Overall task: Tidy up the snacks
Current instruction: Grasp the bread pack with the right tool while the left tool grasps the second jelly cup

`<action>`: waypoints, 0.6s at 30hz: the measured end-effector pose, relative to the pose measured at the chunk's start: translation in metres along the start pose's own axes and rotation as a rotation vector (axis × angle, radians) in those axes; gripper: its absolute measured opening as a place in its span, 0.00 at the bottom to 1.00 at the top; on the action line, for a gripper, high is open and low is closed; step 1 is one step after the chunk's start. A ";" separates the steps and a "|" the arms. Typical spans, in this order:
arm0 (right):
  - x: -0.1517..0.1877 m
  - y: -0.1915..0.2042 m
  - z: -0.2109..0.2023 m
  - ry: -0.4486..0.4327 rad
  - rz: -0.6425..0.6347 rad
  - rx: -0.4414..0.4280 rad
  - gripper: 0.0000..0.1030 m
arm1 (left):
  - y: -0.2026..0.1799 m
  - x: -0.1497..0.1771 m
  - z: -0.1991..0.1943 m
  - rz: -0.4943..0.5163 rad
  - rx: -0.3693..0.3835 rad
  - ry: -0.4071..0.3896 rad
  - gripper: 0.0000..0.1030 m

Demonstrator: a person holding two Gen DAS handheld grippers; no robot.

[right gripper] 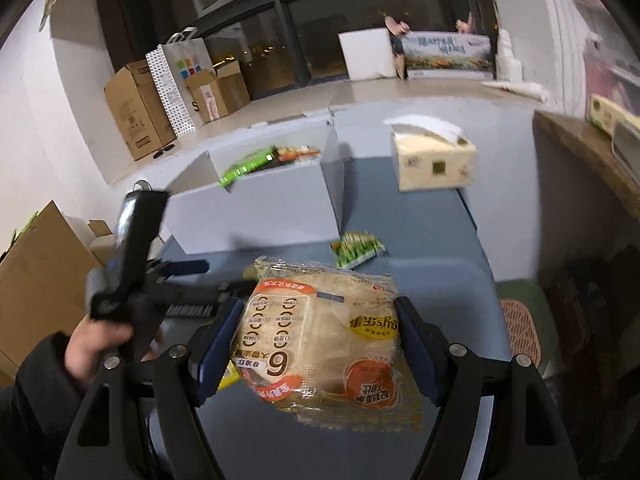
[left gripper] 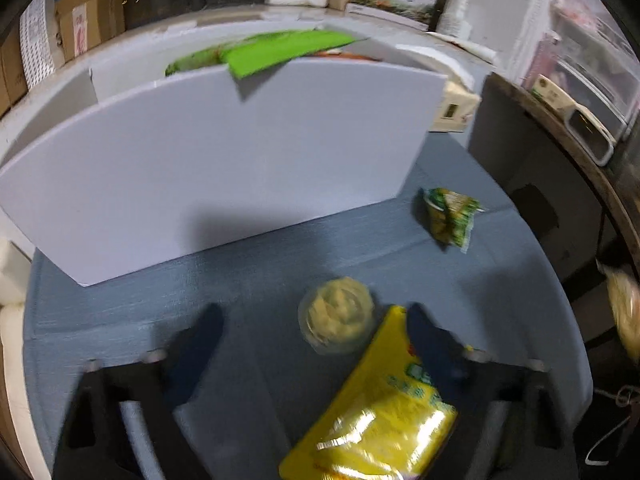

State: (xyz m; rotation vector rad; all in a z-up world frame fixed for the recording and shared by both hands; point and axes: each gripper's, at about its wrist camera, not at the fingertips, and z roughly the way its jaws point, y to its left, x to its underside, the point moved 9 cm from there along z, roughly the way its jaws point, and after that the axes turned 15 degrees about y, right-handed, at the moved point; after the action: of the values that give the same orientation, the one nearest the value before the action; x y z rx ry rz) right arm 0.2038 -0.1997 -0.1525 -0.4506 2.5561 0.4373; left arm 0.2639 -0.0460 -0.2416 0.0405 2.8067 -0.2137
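the right gripper [right gripper: 318, 344] points forward and slightly down over the blue-grey worktop [right gripper: 420, 232]; its jaws are clenched on a clear-wrapped pack of pale round flatbreads [right gripper: 320, 336], one blue pad [right gripper: 218, 350] pressed to each side, the pack lifted clear of the worktop; the wrapper reads upside down, showing a large "6", orange panels and a yellow oval with chinese writing too distorted to read; to its left, the person's left hand [right gripper: 100, 346], in a dark sleeve, grips the handle of the left gripper [left gripper: 316, 324], which hangs low over the worktop with its jaws spread wide and holding nothing; between them lie a round clear tub of pale yellow snack [left gripper: 336, 314] and a yellow snack bag [left gripper: 372, 408], the bag passing under the right-hand finger [left gripper: 434, 344]; its green lettering is blurred; a small green and yellow sachet [left gripper: 450, 216] lies near the right front corner of a white open-topped box [left gripper: 224, 160]; inside the box, a bright green packet [left gripper: 280, 50] leans over the front wall, with orange packs behind it; a cream tissue box [right gripper: 434, 160] stands at the far right of the worktop; brown cardboard cartons [right gripper: 136, 112] stand on the floor by the dark window.
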 end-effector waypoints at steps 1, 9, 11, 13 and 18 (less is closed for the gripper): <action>0.003 -0.002 0.003 0.005 0.004 -0.001 0.77 | 0.002 -0.001 0.005 -0.010 0.006 0.017 0.69; 0.010 -0.002 0.009 0.020 -0.005 -0.013 0.77 | 0.006 0.003 -0.003 0.001 0.002 -0.011 0.37; 0.008 -0.001 0.009 0.017 -0.015 -0.010 0.77 | 0.011 0.005 -0.018 0.001 0.003 -0.047 0.37; 0.006 0.002 0.008 0.013 -0.018 -0.013 0.77 | 0.015 0.010 -0.046 -0.002 0.023 -0.106 0.37; -0.004 0.016 0.008 0.005 -0.050 -0.016 0.77 | 0.022 0.018 -0.120 0.003 0.010 -0.257 0.37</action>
State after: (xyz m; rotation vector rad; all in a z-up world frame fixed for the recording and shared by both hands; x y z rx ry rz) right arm 0.2040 -0.1811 -0.1538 -0.5213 2.5417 0.4390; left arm 0.2099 -0.0057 -0.1387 0.0177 2.5495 -0.2156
